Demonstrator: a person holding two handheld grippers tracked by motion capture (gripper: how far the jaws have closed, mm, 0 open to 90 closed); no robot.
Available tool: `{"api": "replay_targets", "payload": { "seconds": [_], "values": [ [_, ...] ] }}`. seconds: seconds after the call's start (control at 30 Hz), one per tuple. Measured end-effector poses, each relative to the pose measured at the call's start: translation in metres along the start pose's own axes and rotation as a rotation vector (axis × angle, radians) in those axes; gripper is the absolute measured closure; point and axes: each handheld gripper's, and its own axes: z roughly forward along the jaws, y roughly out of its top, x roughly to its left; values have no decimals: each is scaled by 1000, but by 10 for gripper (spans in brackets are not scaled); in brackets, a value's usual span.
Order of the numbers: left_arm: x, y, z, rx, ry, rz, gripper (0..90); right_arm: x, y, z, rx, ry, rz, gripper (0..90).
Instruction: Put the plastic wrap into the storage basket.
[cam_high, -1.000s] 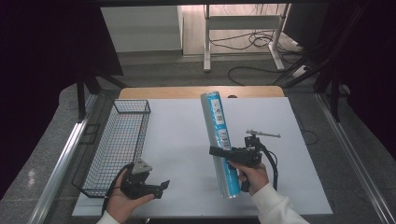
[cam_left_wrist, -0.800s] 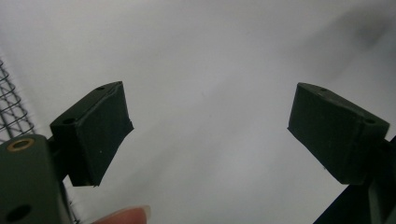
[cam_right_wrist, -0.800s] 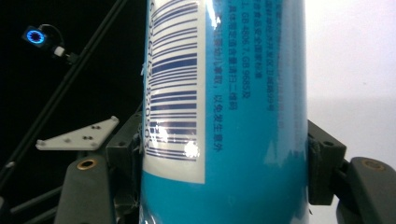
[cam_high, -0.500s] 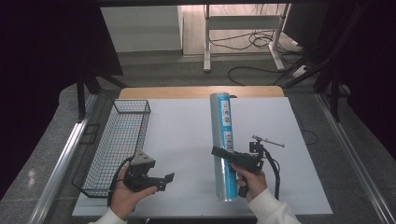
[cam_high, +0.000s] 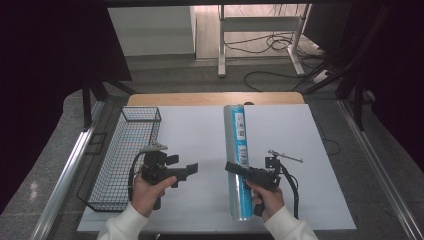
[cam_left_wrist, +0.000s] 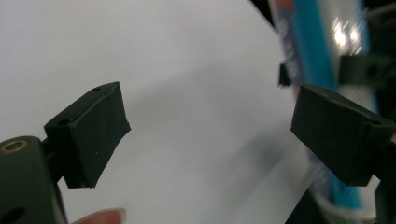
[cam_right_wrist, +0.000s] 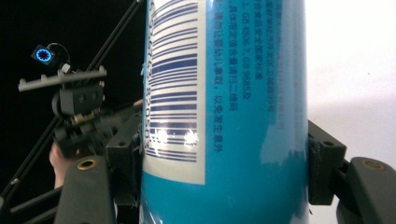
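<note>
A long blue roll (cam_high: 237, 145) in clear wrap, with a white barcode label, lies lengthwise on the white table (cam_high: 195, 130). My right gripper (cam_high: 235, 170) is shut across the roll's near half, and in the right gripper view (cam_right_wrist: 224, 163) both pads press its sides. The roll (cam_right_wrist: 233, 93) looms large there. My left gripper (cam_high: 184, 165) hovers left of the roll, pointing toward it. Its jaws have just been opening and stand wide apart (cam_left_wrist: 215, 126) with only bare table between them. The roll (cam_left_wrist: 322, 46) shows blurred beyond the right pad.
A black wire basket (cam_high: 141, 108) stands along the table's left side, just left of my left hand. The left gripper (cam_right_wrist: 79, 116) appears past the roll in the right gripper view. A wooden edge (cam_high: 215, 98) lies behind the white sheet, and cables trail on the floor beyond.
My left gripper has lifted and moved away from the table's front edge toward the roll, its jaws spreading wider. The right gripper and the roll have stayed put.
</note>
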Motion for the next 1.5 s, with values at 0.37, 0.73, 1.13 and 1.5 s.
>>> {"api": "replay_targets", "payload": {
  "seconds": [0.37, 0.73, 1.13, 1.5],
  "values": [
    [8, 33, 26, -43, -242, -156, 89, 1, -3, 3, 3, 15, -11, 318],
    [1, 47, 64, -2, -451, -205, 89, -1, -6, 9, 7, 25, -14, 318],
    [-3, 52, 100, 83, -567, -209, 147, -1, -8, 14, 21, 26, -28, 318],
    [1, 52, 110, 87, -596, -249, 305, -1, -10, 15, 27, 34, -31, 318]
  ]
}}
